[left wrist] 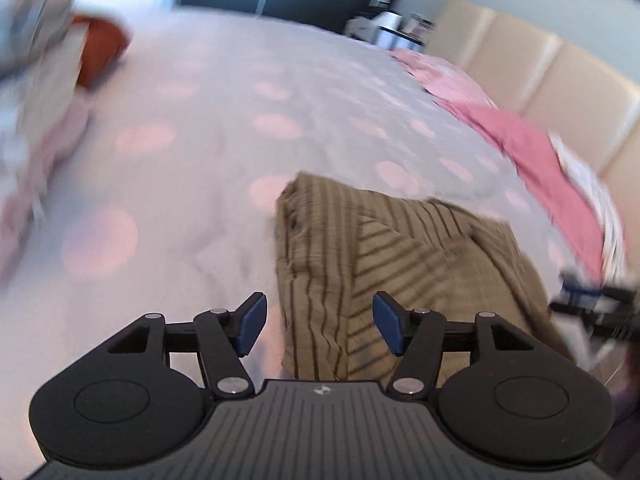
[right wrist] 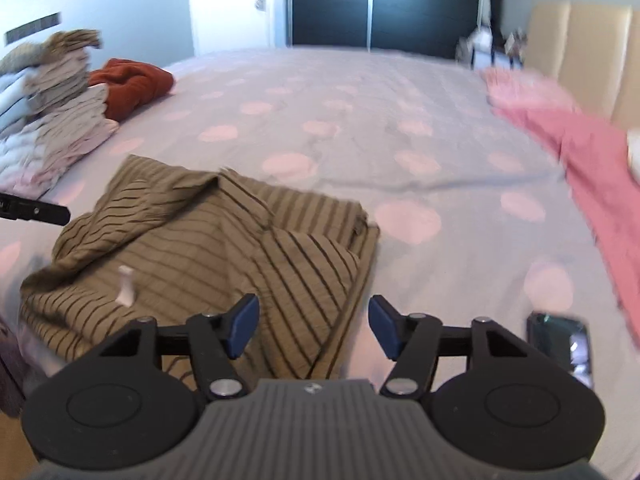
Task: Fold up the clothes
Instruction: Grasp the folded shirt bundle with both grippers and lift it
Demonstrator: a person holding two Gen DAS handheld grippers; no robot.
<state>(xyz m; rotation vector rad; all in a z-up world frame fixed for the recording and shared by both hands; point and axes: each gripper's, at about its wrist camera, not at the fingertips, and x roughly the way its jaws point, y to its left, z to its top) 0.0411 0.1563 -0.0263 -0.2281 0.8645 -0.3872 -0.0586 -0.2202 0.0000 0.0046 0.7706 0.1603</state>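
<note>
Two open grippers above striped shirt (right wrist: 208, 240).

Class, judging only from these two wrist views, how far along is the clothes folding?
Done: a stack of folded clothes sits at the bed's far left. In hand: nothing. The left gripper and right gripper are open above the partly folded striped shirt, which looks loose and rumpled. Left: tidying that shirt, plus the rust garment and pink garments.
</note>
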